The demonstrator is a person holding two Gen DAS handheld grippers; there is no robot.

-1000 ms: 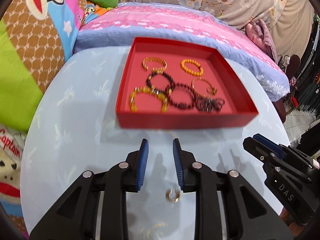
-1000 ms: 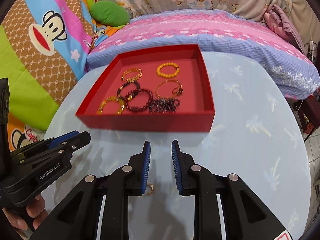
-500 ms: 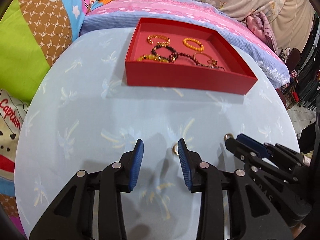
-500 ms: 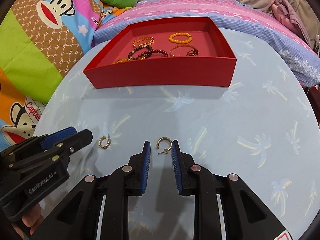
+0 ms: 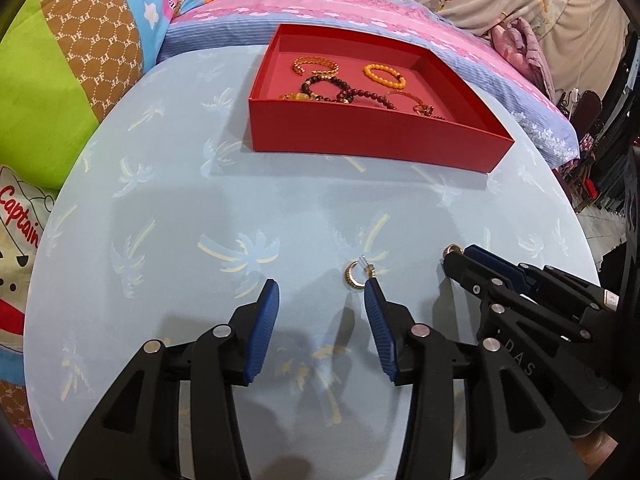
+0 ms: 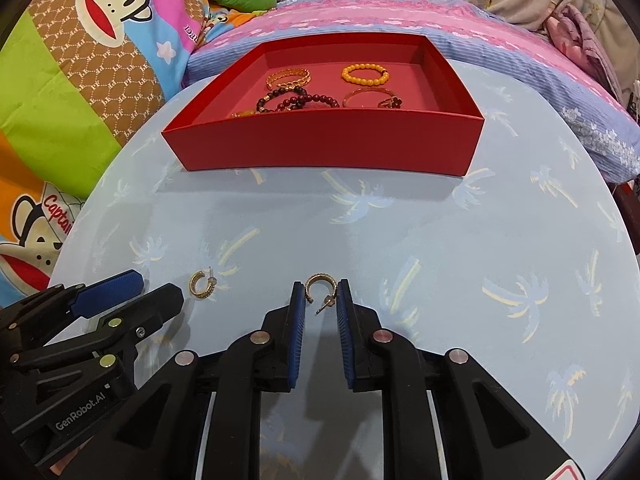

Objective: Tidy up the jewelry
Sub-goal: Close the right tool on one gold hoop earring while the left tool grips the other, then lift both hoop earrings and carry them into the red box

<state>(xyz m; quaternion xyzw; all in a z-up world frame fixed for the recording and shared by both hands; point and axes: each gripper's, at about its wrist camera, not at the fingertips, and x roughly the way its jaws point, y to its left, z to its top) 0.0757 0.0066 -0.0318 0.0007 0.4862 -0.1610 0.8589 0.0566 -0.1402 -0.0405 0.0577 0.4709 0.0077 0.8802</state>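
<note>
1. Pale blue palm-print tablecloth (image 6: pixel 420 240) covers a round table, with cartoon monkey bedding (image 6: pixel 80 60) at the far left and a pink-and-lilac pillow (image 6: pixel 360 12) behind.
2. Left gripper (image 5: pixel 320 300) hangs low over the cloth; its jaws have just been opening and stand apart, gripping nothing.
3. One gold hoop earring (image 5: pixel 354 278) lies on the cloth just beside its right fingertip.
4. A red tray (image 6: pixel 320 148) further back holds bead bracelets (image 6: pixel 296 102) and bangles.
5. Right gripper (image 6: pixel 320 294) has just been closing; a second gold hoop earring (image 6: pixel 319 286) sits between its fingertips, whether pinched I cannot tell.
</note>
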